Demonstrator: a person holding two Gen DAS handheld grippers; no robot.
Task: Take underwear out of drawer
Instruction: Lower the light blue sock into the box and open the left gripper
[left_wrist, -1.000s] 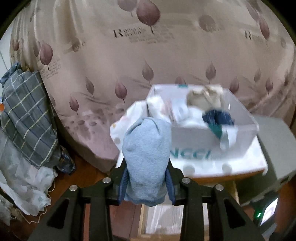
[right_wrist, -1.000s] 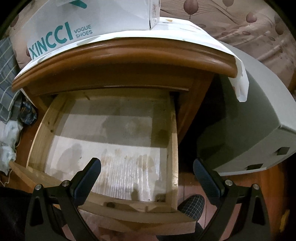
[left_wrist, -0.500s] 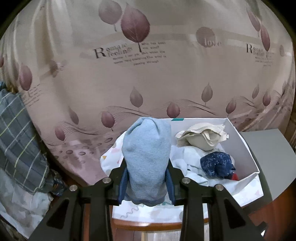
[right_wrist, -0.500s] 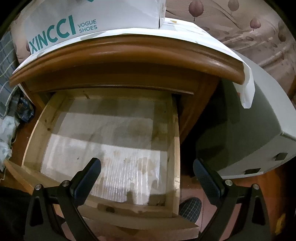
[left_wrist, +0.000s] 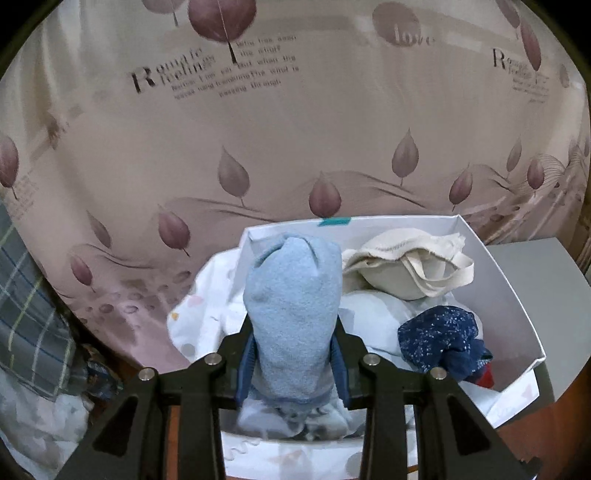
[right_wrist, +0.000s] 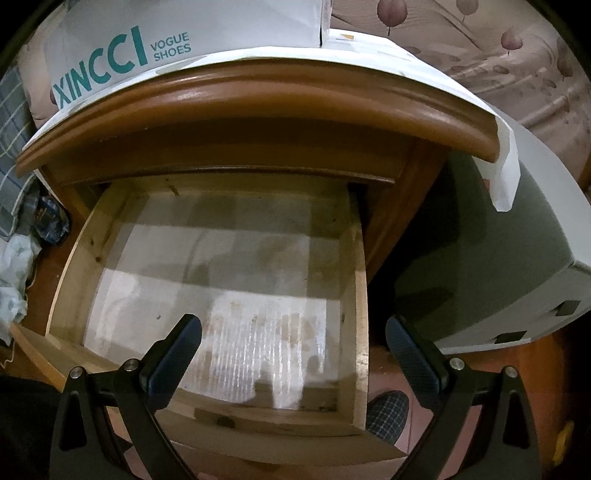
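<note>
My left gripper (left_wrist: 293, 354) is shut on a rolled light blue underwear (left_wrist: 291, 306), held over the left part of a white shoe box (left_wrist: 513, 295). Inside that box lie a cream garment (left_wrist: 402, 269), a dark blue speckled garment (left_wrist: 439, 339) and pale white cloth. In the right wrist view my right gripper (right_wrist: 293, 339) stands open above the pulled-out wooden drawer (right_wrist: 360, 280). The drawer's lined bottom shows no clothing. The same shoe box (right_wrist: 184, 33) stands on the nightstand top (right_wrist: 280, 96) above the drawer.
A bed with a leaf-print cover (left_wrist: 295, 129) fills the space behind the box. Plaid cloth (left_wrist: 26, 302) and other laundry lie at the left. A grey box (right_wrist: 517, 258) stands right of the nightstand. A slippered foot (right_wrist: 386, 410) is below the drawer's front.
My left gripper carried the blue underwear forward and over the shoe box; the box grew larger and its inside came into view. The right gripper stayed open over the drawer.
</note>
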